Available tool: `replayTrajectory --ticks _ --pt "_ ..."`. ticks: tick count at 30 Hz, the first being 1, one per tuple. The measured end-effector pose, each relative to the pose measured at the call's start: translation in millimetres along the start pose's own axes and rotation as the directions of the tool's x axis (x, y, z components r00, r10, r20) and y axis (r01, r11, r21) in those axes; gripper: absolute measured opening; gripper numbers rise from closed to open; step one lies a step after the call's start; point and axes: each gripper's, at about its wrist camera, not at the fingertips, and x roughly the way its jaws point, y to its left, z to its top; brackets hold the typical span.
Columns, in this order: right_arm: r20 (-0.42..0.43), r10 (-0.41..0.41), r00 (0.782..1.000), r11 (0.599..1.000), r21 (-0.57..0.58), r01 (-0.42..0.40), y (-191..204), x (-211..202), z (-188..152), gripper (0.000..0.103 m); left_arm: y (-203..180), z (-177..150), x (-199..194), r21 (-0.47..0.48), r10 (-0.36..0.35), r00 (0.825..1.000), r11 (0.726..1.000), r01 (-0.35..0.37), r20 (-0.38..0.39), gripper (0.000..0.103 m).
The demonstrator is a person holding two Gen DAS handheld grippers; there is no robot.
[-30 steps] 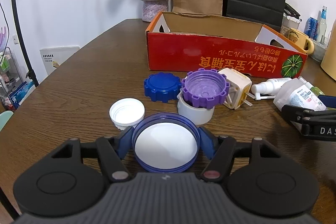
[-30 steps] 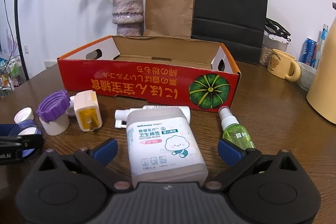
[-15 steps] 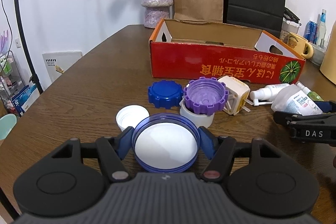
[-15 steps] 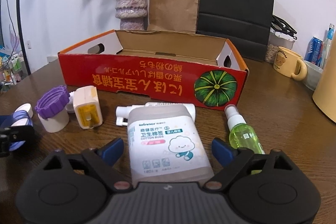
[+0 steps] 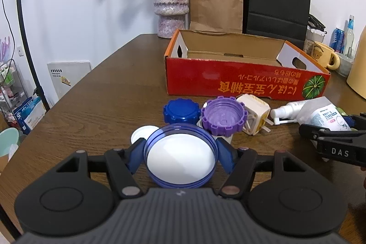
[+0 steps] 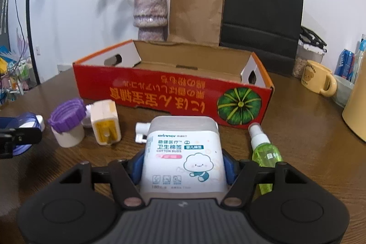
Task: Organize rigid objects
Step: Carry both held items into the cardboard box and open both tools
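Right wrist view: your right gripper [image 6: 183, 167] fingers are closing on the cotton-bud box [image 6: 181, 152], pads about touching its sides, while it lies on the counter [image 6: 304, 141] before the red carton [image 6: 171, 93]. Squeeze off-centre and it may twist into the green spray bottle [image 6: 265, 153] just beside. Your left gripper [image 5: 180, 153] fingers pinch the blue lid [image 5: 180, 157]; its rounded rim could slip out.

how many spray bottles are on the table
2. The white spray bottle lies behind the cotton buds box that the right gripper is closing on; the green spray bottle lies beside its right. More may be hidden.
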Motion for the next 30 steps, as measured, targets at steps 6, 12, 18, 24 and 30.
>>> replayTrajectory --ticks 6,12,18,24,30 --pt "0.04 -0.002 0.999 1.0 0.006 0.002 0.5 -12.6 7.7 0.064 -0.2 12.1 -8.6 0.002 -0.005 0.999 1.0 0.005 0.035 0.068" --pt "0.078 0.009 0.997 1.0 0.011 -0.01 3.5 -22.6 21.0 0.064 -2.5 28.8 -16.3 0.005 -0.011 0.997 1.0 0.01 0.075 0.068" --pt "0.117 0.007 0.993 1.0 0.017 -0.009 6.6 -29.0 37.2 0.064 -5.2 46.4 -16.4 0.007 -0.01 0.994 1.0 0.009 0.108 0.068" --pt "0.147 0.002 0.989 1.0 0.023 -0.006 7.8 -29.6 53.6 0.064 -8.8 64.0 -13.1 0.003 -0.017 0.991 1.0 0.017 0.13 0.068" --pt "0.165 -0.001 0.986 1.0 0.029 -0.003 7.5 -24.7 69.1 0.064 -14.5 82.5 -4.6 0.002 -0.024 0.989 1.0 0.024 0.148 0.068"
